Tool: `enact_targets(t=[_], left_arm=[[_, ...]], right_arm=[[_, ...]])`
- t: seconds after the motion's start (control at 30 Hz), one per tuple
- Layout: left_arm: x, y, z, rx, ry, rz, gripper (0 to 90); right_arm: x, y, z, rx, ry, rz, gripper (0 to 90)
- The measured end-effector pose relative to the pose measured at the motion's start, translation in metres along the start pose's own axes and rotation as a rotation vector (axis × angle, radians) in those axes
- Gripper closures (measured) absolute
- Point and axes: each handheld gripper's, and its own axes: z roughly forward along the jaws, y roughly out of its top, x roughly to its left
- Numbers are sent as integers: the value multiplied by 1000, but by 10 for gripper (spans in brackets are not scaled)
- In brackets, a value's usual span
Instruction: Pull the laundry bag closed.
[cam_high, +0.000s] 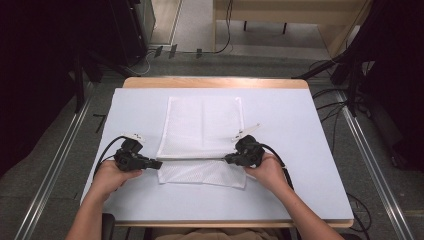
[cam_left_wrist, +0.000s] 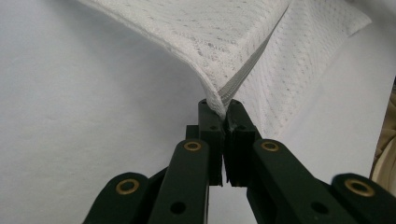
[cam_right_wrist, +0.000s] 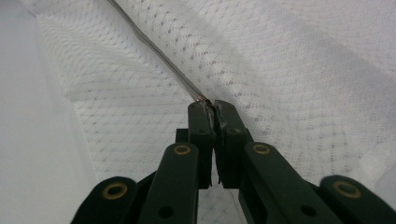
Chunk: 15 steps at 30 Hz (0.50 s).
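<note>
A white mesh cloth (cam_high: 202, 130) lies on the white table cover (cam_high: 285, 130), its near edge lifted into a taut line between both grippers. My left gripper (cam_high: 156, 163) pinches the cloth's left corner; in the left gripper view the jaws are shut on the mesh cloth (cam_left_wrist: 224, 51) at the left gripper's tips (cam_left_wrist: 223, 108). My right gripper (cam_high: 228, 159) clamps the right end of the same edge; the right gripper's tips (cam_right_wrist: 209, 110) are shut on a grey seam of the mesh cloth (cam_right_wrist: 280, 70). A lower layer of cloth (cam_high: 205, 174) stays flat beneath the lifted edge.
The table's wooden rim (cam_high: 215, 82) shows at the far side. Bare cover lies left, right and in front of the cloth. Cables (cam_high: 107, 147) trail from the grippers. Floor rails, black stands and more cables surround the table.
</note>
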Motion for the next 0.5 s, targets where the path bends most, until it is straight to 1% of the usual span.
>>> enact_targets(t=[0.17, 0.4, 0.43, 0.5], left_arm=[[1, 0, -1, 2, -1, -4, 882], [1, 0, -2, 2, 3, -6, 884], [1, 0, -2, 3, 3, -7, 884], [0, 0, -1, 5, 1, -5, 884]], right_arm=[[2, 1, 3, 12, -6, 5, 886], [7, 1, 3, 38, -33, -32, 889], [7, 0, 2, 42, -37, -27, 889], [5, -3, -1, 44, -29, -20, 889]])
